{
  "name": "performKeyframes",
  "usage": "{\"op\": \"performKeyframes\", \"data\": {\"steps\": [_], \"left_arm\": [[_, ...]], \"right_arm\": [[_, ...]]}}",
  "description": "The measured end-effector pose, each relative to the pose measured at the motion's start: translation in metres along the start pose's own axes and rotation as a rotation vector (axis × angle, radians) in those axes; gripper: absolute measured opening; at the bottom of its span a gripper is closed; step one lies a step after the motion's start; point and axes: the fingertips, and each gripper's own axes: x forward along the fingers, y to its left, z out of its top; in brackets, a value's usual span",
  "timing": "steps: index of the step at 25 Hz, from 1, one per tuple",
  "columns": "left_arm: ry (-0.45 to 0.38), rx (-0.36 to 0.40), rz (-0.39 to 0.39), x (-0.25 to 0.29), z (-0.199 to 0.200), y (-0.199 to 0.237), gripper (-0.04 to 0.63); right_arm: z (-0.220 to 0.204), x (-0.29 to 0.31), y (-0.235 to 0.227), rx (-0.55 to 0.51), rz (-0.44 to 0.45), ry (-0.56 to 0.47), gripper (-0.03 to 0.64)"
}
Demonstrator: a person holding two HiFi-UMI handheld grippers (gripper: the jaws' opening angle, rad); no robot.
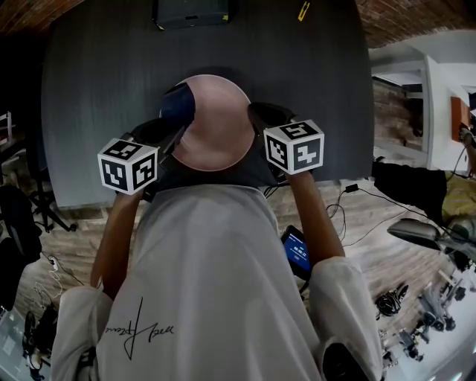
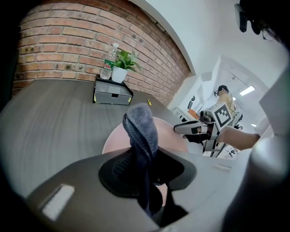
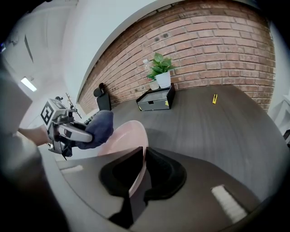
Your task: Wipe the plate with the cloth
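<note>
A pink plate (image 1: 219, 130) is held up over the dark table (image 1: 97, 89), tilted. My right gripper (image 1: 256, 119) is shut on the plate's right rim; in the right gripper view the plate (image 3: 124, 136) stands edge-on between the jaws of this gripper (image 3: 140, 170). My left gripper (image 1: 175, 130) is shut on a dark blue cloth (image 1: 178, 106), which rests against the plate's left edge. In the left gripper view the cloth (image 2: 141, 131) sticks up out of the gripper (image 2: 145, 170) in front of the plate (image 2: 174, 136).
A grey box (image 2: 112, 95) with a potted plant (image 2: 123, 63) and a bottle (image 2: 107, 65) stands at the table's far edge. Near it lies a small yellow object (image 1: 303, 10). Cables (image 1: 357, 216) run over the wooden floor beside the person.
</note>
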Motion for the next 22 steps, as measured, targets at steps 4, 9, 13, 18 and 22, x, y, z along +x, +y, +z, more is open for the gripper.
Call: {"op": "performKeyframes", "data": {"steps": [4,9,13,18,22], "left_arm": [[-0.007,0.075,0.041,-0.005,0.001,-0.009,0.127],[-0.024,0.086,0.048,-0.015,0.0,-0.016,0.127],[-0.067,0.047,0.03,-0.024,0.004,-0.024,0.127],[-0.116,0.02,0.016,-0.034,0.011,-0.032,0.127],[-0.134,0.02,0.027,-0.038,0.013,-0.035,0.127]], "right_arm": [[0.006,-0.009,0.014,-0.029,0.043,-0.013,0.026],[0.01,-0.019,0.029,-0.067,0.069,-0.027,0.023],[0.01,-0.025,0.041,-0.095,0.102,-0.031,0.023],[0.011,-0.033,0.052,-0.098,0.128,-0.047,0.023],[0.013,-0.039,0.057,-0.105,0.134,-0.058,0.025]]}}
